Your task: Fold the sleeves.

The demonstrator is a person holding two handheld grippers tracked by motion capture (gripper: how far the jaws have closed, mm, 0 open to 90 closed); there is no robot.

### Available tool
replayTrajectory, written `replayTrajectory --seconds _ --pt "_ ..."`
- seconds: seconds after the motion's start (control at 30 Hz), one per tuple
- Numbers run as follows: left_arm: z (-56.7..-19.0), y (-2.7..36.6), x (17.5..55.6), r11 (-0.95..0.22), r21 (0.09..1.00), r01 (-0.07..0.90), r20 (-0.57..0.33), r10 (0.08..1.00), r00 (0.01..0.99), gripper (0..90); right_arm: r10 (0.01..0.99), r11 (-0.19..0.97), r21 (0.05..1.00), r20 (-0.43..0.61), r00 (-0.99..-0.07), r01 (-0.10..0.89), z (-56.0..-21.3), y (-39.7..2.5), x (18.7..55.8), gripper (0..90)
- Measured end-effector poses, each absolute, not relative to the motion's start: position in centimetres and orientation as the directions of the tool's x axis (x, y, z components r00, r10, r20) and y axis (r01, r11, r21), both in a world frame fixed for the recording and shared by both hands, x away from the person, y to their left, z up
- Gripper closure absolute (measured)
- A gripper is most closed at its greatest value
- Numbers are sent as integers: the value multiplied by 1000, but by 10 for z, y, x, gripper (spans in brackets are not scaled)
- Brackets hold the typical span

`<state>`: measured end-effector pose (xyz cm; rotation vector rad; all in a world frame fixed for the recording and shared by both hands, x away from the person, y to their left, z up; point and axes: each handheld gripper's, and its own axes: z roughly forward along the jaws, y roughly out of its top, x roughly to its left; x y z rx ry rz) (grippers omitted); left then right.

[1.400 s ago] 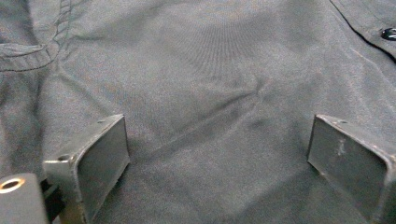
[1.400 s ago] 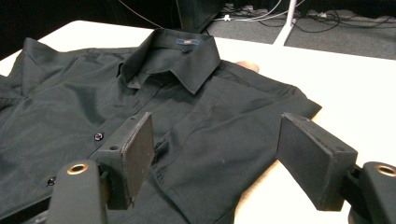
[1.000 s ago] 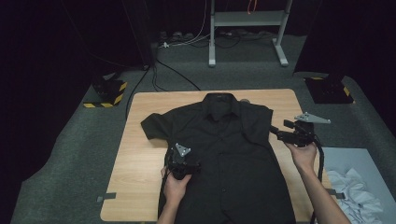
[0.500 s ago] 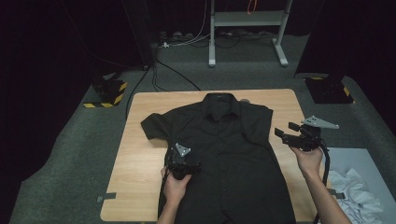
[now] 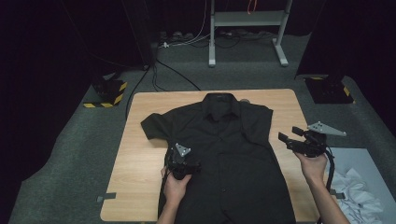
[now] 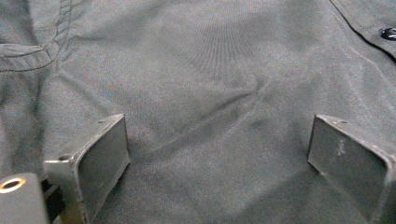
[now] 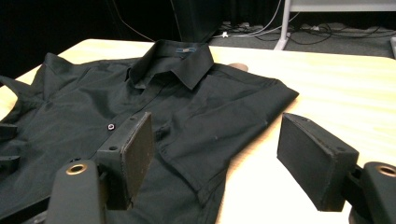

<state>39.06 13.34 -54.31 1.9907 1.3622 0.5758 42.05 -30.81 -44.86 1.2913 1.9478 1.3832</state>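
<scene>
A black short-sleeved shirt (image 5: pixel 224 154) lies flat and buttoned on the wooden table (image 5: pixel 137 158), collar (image 5: pixel 219 100) at the far side. My left gripper (image 5: pixel 183 165) rests low over the shirt's left front, and in the left gripper view it (image 6: pixel 219 126) stands open with smooth fabric (image 6: pixel 210 70) between the jaws. My right gripper (image 5: pixel 290 136) hovers open over bare table just right of the shirt's hem side. In the right gripper view it (image 7: pixel 217 123) looks across the shirt (image 7: pixel 93 112) toward the collar (image 7: pixel 187 56), with the near sleeve (image 7: pixel 219 121) lying folded inward.
A small brown round object (image 5: pixel 243 100) sits on the table beside the collar. A crumpled white cloth (image 5: pixel 357 196) lies on a grey surface off the table's right. A metal stand (image 5: pixel 243 21), cables and a yellow-black striped block (image 5: pixel 109 91) are on the floor beyond.
My right gripper has drawn back to the right, off the shirt's edge, and now hangs over bare table. The left gripper and the shirt have stayed put.
</scene>
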Motion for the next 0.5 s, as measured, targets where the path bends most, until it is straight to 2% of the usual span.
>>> replayTrajectory --seconds 0.5 --pt "-543 134 391 -251 721 646 -2 931 365 58 864 71 892 169 -474 447 -460 -313 406 268"
